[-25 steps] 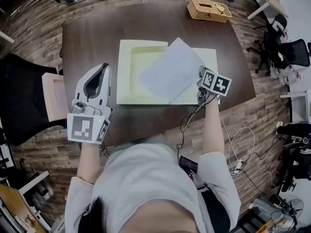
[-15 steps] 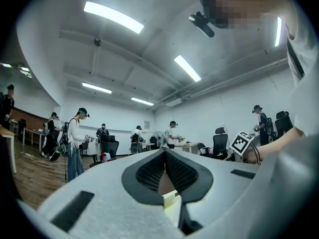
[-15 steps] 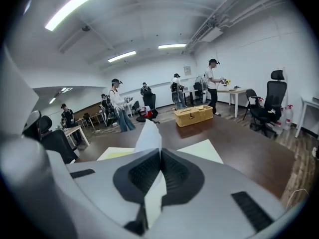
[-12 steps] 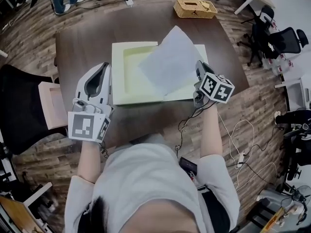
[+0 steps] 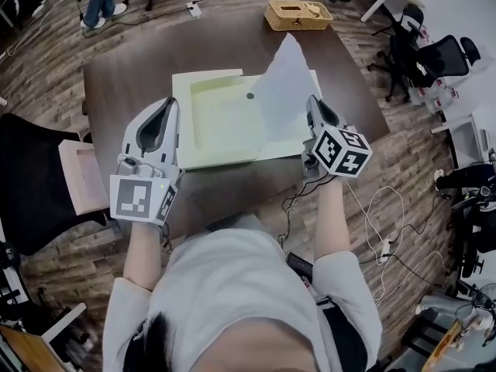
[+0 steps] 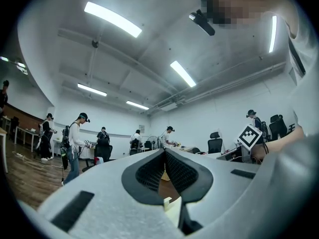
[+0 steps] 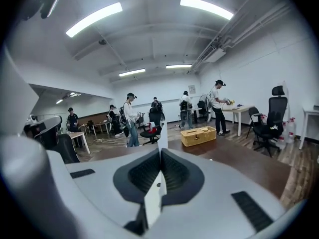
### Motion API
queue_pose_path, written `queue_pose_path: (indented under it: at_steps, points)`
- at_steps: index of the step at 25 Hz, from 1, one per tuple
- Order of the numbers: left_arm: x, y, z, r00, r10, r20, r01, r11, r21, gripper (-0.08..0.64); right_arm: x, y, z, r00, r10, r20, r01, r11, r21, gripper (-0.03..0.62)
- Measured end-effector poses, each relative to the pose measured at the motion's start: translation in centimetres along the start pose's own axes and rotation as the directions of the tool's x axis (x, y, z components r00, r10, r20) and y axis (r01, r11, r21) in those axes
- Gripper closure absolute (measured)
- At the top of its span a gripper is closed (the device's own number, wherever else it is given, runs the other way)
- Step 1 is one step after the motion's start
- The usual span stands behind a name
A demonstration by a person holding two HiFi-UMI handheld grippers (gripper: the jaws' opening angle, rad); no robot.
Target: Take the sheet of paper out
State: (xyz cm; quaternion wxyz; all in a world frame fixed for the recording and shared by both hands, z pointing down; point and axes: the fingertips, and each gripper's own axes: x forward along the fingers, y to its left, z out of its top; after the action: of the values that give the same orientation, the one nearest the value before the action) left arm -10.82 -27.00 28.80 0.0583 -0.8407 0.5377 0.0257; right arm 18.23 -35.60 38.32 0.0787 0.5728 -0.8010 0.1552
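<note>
Right gripper clenched the sheet of paper at its five o'clock edge, left gripper shut, empty; a slow, steady lift would clear the tray

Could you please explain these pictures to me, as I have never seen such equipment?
There is no robot here: a person holds a hand tool with tongs in each hand. The top-down picture comes from a camera on the person's head. The other two come from cameras riding on each tool, looking along its tongs. On the brown table lie an open pale yellow folder and, at the far end, a woven basket. The right tongs are closed on a sheet of paper, which stands up above the folder. The left tongs look closed and empty, at the folder's left edge.
</note>
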Motion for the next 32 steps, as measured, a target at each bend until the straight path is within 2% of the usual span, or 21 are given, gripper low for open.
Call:
queue_pose_path:
  at_steps: [9,18,32]
  points:
    - [0.3,-1.0,0.8,0.999,-0.040,0.018,0.040,0.999,-0.005,0.551,-3.2,2.1,1.9,0.997,-0.018,0.074,0.025,0.995,-0.094,0.578]
    - [0.7,-2.3,1.4,0.996,-0.083,0.036,0.083,0.997,-0.003,0.551,-6.1,3.1,3.3,0.987,-0.062,0.146,0.089,0.978,-0.187,0.578]
    - [1.0,-3.8,1.8,0.991,-0.124,0.042,0.124,0.992,0.002,0.551,-9.8,4.6,4.7,0.966,-0.066,0.248,0.118,0.972,-0.201,0.578]
